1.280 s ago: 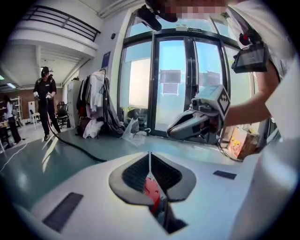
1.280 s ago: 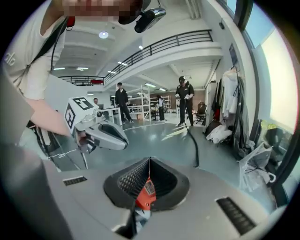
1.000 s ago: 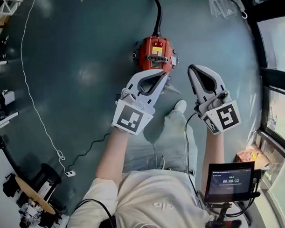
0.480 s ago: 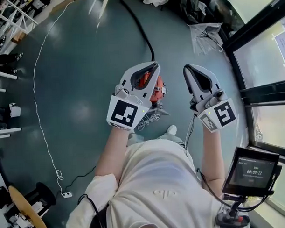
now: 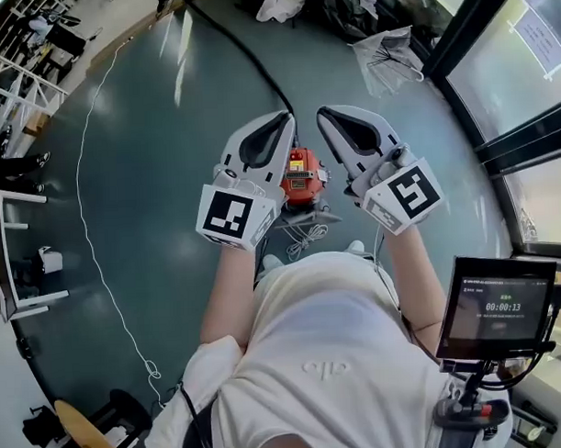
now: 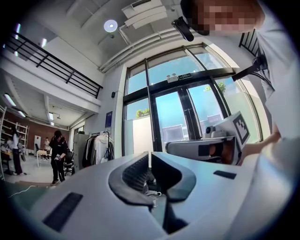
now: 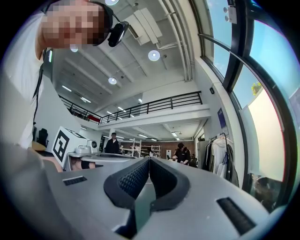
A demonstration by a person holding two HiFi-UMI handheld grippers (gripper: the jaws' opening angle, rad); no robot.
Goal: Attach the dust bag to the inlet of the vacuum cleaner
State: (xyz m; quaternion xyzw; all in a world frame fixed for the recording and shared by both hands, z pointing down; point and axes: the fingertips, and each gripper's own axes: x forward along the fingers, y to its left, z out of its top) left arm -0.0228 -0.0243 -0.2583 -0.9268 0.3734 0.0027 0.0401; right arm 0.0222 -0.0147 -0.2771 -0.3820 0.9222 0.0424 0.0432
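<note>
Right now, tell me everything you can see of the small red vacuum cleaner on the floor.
The small red vacuum cleaner stands on the blue-green floor. Its hard casing looks like plastic. Its top shows a yellow label and a dark grille. A thick black hose leaves its far side, and a white cord lies beside it.

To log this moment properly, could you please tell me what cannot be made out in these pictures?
Vacuum cleaner: head view, partly covered by the left tool and right tool; its inlet does not show.
Dust bag: not identifiable in any view.
Black hose: head view, far end cut off by the top edge.
Screen: head view, small print too small to read.
Gripper views: neither clearly shows the vacuum cleaner.
</note>
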